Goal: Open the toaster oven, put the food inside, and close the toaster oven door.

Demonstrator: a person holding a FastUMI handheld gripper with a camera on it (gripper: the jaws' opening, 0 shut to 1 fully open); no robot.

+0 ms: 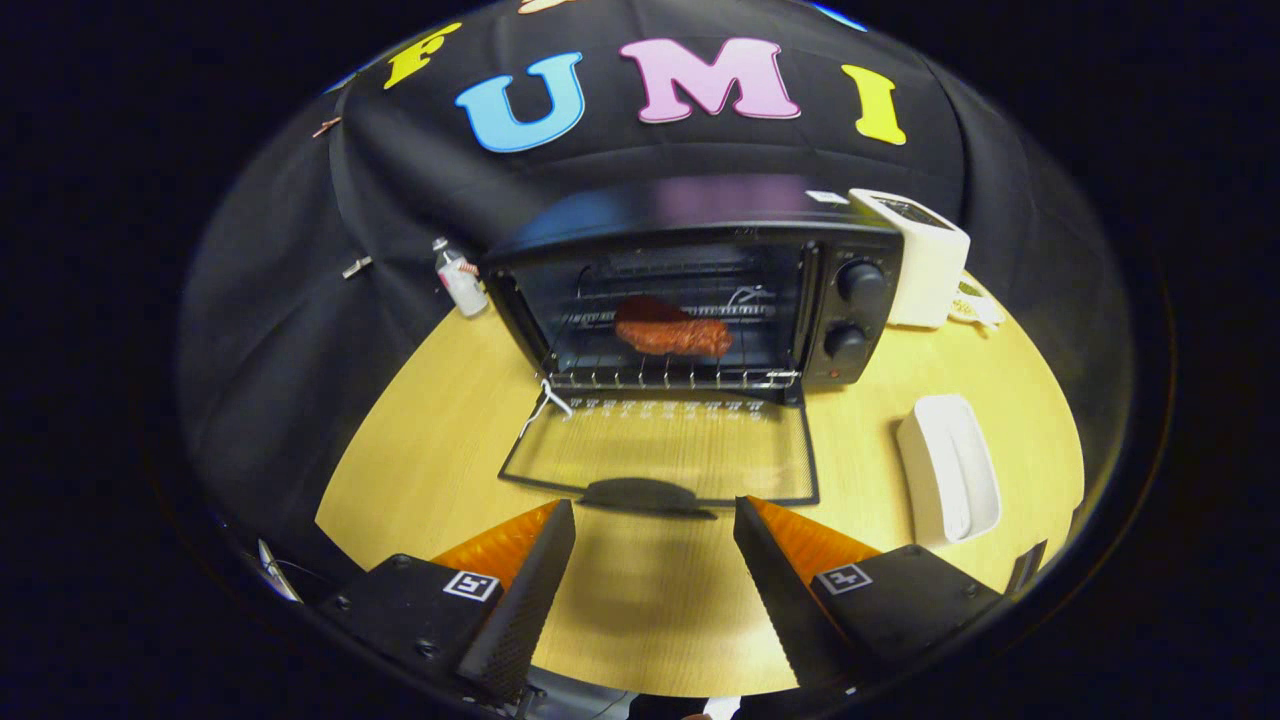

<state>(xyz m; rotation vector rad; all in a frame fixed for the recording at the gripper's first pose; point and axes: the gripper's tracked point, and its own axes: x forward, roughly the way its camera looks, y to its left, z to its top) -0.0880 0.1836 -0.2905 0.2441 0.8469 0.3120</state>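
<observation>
Tongs [655, 520] spread wide, empty | food [672, 332] beyond them, inside open toaster oven [690, 290]

We are making out no words, brands or numbers. We are seeing only two square coded markers [471, 585] on the gripper [655, 503], at seven and five o'clock, its fingers standing apart on nothing. The sticker [826, 197] on the toaster oven [700, 215], at one o'clock, is proving too small to read.
</observation>
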